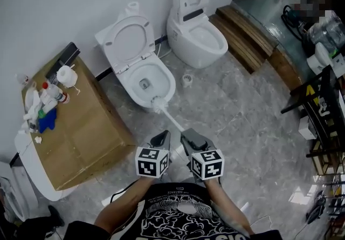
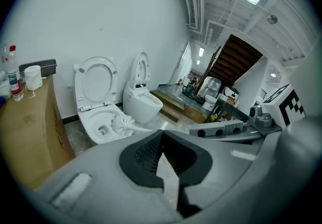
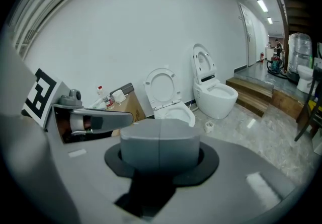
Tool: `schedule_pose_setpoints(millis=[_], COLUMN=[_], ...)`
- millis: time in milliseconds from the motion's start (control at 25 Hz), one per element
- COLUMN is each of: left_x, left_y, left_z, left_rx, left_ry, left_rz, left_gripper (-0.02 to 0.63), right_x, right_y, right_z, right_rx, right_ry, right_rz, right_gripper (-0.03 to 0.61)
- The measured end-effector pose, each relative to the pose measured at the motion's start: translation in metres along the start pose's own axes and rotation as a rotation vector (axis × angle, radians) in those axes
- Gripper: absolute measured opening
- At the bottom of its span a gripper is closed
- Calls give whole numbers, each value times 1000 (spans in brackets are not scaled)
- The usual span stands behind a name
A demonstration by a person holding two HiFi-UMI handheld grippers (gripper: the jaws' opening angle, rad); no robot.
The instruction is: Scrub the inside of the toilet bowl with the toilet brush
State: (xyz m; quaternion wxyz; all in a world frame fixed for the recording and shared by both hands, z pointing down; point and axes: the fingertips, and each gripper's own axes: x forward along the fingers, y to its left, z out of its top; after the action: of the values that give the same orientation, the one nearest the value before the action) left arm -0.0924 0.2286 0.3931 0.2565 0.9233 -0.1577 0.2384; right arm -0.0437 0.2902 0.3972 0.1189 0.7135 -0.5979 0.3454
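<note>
Head view: toilet brush (image 1: 160, 105) with bristle head at the near front rim of the toilet bowl (image 1: 171, 87), not down inside yet. Contact with rim: cannot tell. Thin white handle running back into the right claw (image 1: 188, 141). Long axis diagonal, from the claw away from the person and leftward, sloping down; bristle end toward the bowl. Left claw (image 1: 161, 141) just beside the right one, apparently not on the handle.

Left gripper view: left claw (image 2: 161, 137) clenched, tips meeting, nothing between them. Brush (image 2: 121, 124) off to the left above the bowl's (image 2: 86, 120) rim, handle passing behind the claw tip.

Right gripper view: right claw (image 3: 160, 140) clenched, jaws seamed together. Handle not visible here, so grasp on it judged from the head view only. Bowl (image 3: 177, 112) straight ahead.

Risks, as a judgement: grip at the far end of a long thin handle, so lots of leverage. Scrub load likely to twist or slip it in the claw. From the rim, head could skid off outside instead of dropping in.
</note>
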Motion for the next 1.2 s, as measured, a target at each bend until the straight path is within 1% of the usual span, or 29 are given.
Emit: schedule_pose_setpoints(millis=[360, 560, 840, 960, 1080, 1200], left_x=[10, 28, 71, 89, 109, 124], left_y=[35, 54, 89, 101, 115, 122], left_z=[14, 26, 55, 69, 87, 99], left_rx=[-11, -37, -94, -113, -136, -161], left_ry=[-8, -8, 4, 8, -15, -26], left_rz=[30, 79, 194, 260, 337, 387], left_gripper=[-9, -11, -9, -9, -9, -9], right_x=[41, 69, 127, 152, 175, 194], right_y=[1, -11, -48, -64, -81, -100], right_z=[19, 32, 66, 83, 97, 103], right_rx=[-13, -26, -58, -74, -98, -101], right_ry=[13, 34, 86, 116, 146, 178], right_rz=[23, 69, 167, 217, 261, 295], right_gripper=[149, 149, 149, 149, 149, 149])
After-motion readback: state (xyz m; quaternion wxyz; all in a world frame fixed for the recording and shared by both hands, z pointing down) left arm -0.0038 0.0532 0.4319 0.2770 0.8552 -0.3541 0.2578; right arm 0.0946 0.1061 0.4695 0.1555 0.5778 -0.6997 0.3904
